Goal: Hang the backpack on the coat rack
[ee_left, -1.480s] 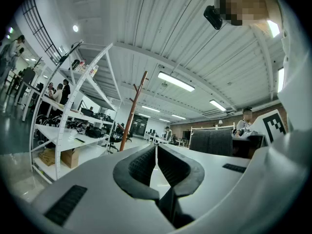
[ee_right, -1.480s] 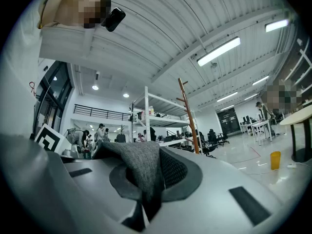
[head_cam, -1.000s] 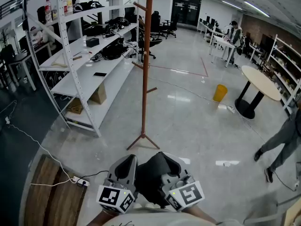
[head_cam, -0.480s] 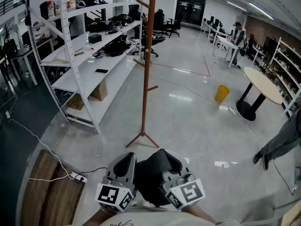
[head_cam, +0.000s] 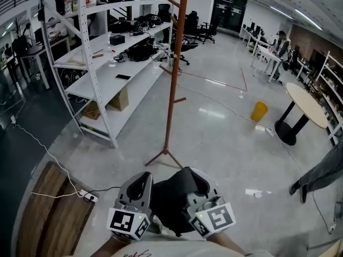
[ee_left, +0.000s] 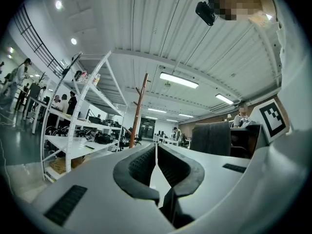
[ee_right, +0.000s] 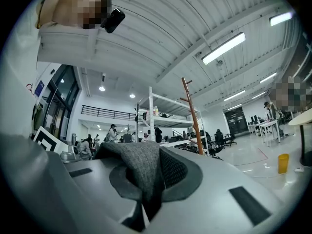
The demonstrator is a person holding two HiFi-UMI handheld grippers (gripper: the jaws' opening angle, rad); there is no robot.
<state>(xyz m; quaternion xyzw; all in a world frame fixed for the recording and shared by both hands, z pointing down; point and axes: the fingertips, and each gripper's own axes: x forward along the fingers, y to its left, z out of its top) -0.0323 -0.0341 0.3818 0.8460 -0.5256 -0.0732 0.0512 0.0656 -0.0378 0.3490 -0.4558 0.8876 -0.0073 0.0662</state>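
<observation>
Two hand-held grippers sit low in the head view, side by side and close to the person's body. Each is a smooth grey plastic shell carrying a cube of black-and-white square markers.

The left gripper [head_cam: 143, 179] points roughly level. In the left gripper view its ribbed black rubber jaws meet at the tips with nothing between them.

The right gripper [head_cam: 199, 180] also points about level. Its jaws are clamped on a fold of the backpack [head_cam: 172, 199], a dark, soft, rounded bundle that sits between the two grippers. In the right gripper view that fold is coarse grey woven fabric, draped over one jaw and pinched down the middle.

The coat rack [head_cam: 174, 79] stands well apart from the backpack, ahead of the grippers on a glossy pale grey floor [head_cam: 225, 138]. It is a slim reddish-brown pole with short angled pegs and splayed feet.

White metal shelving [head_cam: 102, 63] stands to the left of the coat rack, loaded with dark gear.
</observation>
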